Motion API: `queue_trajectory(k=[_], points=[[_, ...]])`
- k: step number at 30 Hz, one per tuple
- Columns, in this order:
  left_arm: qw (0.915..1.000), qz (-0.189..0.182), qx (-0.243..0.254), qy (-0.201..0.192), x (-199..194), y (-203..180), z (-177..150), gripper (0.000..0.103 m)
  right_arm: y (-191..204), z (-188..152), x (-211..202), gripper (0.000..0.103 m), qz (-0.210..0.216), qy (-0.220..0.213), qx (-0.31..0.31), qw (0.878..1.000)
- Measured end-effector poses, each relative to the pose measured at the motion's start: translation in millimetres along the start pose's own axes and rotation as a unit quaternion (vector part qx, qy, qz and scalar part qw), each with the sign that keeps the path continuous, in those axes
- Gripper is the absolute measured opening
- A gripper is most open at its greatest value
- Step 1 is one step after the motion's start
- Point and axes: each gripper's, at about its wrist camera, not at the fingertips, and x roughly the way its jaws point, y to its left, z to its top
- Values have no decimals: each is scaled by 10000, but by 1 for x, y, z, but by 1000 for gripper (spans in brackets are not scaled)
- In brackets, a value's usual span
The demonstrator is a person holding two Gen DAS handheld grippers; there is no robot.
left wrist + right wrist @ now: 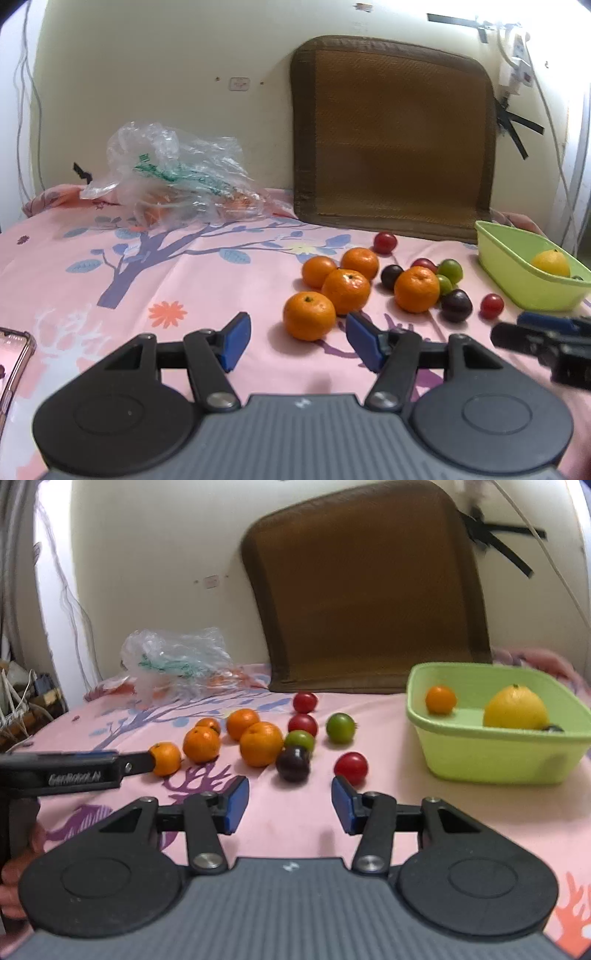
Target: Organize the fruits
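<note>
While both grippers hung low over the pink printed bedsheet (pixel 110 266), neither held anything: the left gripper (pixel 297 341) had its blue-padded fingers (pixel 236 339) spread wide with bare sheet between them, and the right gripper (pixel 290 805) stood open in the same way. Just ahead of the left gripper lay the nearest orange (pixel 309 315), close to its right finger but, as far as the fisheye view allowed, not touching it. Behind that fruit sat a cluster of three more oranges (pixel 345 290), and a fifth orange (pixel 416 288) rested to the right among small round fruits, dark purple (pixel 456 304), green (pixel 450 270) and red (pixel 492 305). In the right wrist view a red fruit (pixel 351 768) lay just beyond the right gripper's right finger, with a dark purple one (pixel 293 763) to its left. A light green basin (pixel 495 760) stood at the right on the sheet, apart from the loose fruit, and held a large yellow citrus (pixel 515 707), a small orange (pixel 440 699) and something dark that was mostly hidden behind the rim. Farther back a crumpled clear plastic bag (pixel 173 173) lay near the wall, beside a brown woven mat (pixel 391 136) leaning upright against it. A phone (pixel 11 362) showed at the left edge of the left wrist view.
</note>
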Motion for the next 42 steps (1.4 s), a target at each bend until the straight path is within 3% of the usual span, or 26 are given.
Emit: queue_trajectory(k=[4,42], points=[[9999,-57,144,7,0,-5,-2,59,-11,-2,-4,52,-2,-21,408,9992],[9996,92,3,285,8,0,-1,59,-7,-5,-9,53,-9,-107,358,9993]])
